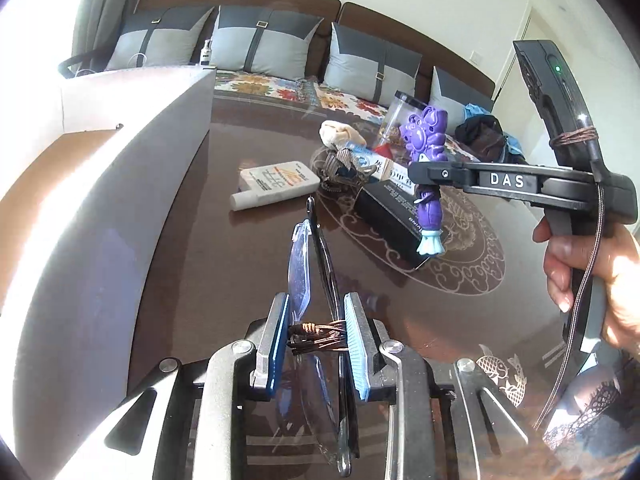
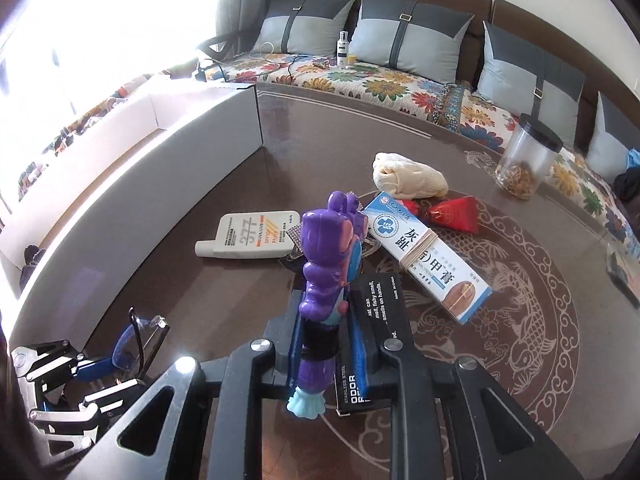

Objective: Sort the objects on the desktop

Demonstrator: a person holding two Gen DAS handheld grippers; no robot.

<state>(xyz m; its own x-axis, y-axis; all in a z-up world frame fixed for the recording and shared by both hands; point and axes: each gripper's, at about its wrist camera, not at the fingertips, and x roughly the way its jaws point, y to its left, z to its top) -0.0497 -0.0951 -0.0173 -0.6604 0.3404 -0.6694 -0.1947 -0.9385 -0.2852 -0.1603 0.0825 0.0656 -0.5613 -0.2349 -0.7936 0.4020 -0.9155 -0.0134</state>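
Observation:
My left gripper (image 1: 318, 320) is shut on a pair of glasses (image 1: 300, 264) with a black frame and blue-tinted lenses, held above the brown table (image 1: 224, 280). My right gripper (image 2: 326, 336) is shut on a purple toy figure (image 2: 324, 248) with a light blue tail, lifted clear of the table. In the left wrist view that toy (image 1: 426, 136) hangs upright in the right gripper (image 1: 424, 174) at the right, with a hand on its handle. In the right wrist view the left gripper (image 2: 100, 364) and glasses (image 2: 128, 344) show at the lower left.
A tall white open box (image 2: 160, 184) stands along the table's left side. Mid-table lie a white sunscreen tube (image 2: 248, 236), a black carton (image 2: 376, 320), a blue-and-white ointment box (image 2: 428, 256), a cream cloth (image 2: 408, 178), a red packet (image 2: 452, 212) and a clear jar (image 2: 524, 156). A sofa runs behind.

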